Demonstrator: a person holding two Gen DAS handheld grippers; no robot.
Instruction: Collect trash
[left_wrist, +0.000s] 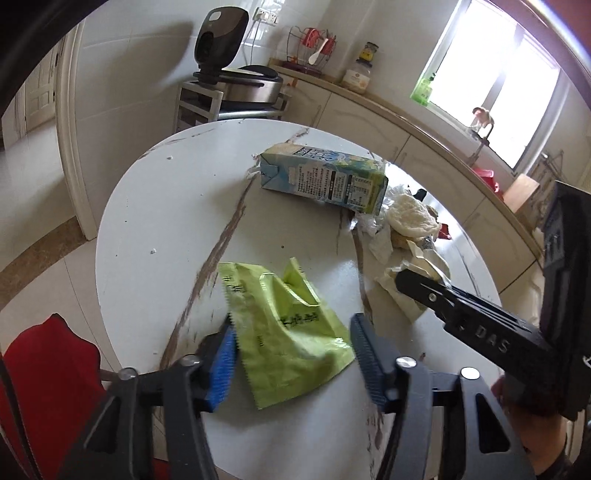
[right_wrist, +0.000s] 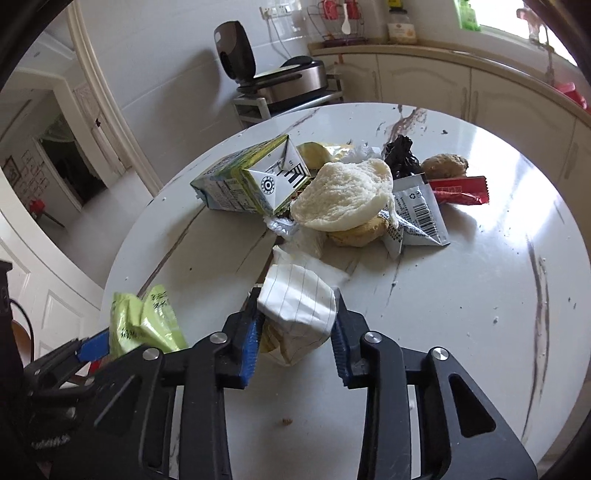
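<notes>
A round white marble table (left_wrist: 155, 206) holds trash. My left gripper (left_wrist: 291, 345) is open, its blue pads either side of a crumpled green wrapper (left_wrist: 291, 332), which also shows in the right wrist view (right_wrist: 144, 325). My right gripper (right_wrist: 295, 328) has its pads against both sides of a crumpled white lined paper wad (right_wrist: 295, 306); from the left wrist view its black fingers (left_wrist: 443, 299) reach onto that paper. Behind lie a milk carton (left_wrist: 325, 181) (right_wrist: 243, 181), a white bun (right_wrist: 343, 195), a grey packet (right_wrist: 417, 214), a red wrapper (right_wrist: 461, 190) and a black bag (right_wrist: 402, 157).
A steel appliance on a rack (left_wrist: 236, 88) stands beyond the table. Cream cabinets (right_wrist: 480, 88) and a counter with jars run along the back. A red cloth (left_wrist: 48, 369) lies at the left below the table edge. A doorway (right_wrist: 66, 166) opens at the left.
</notes>
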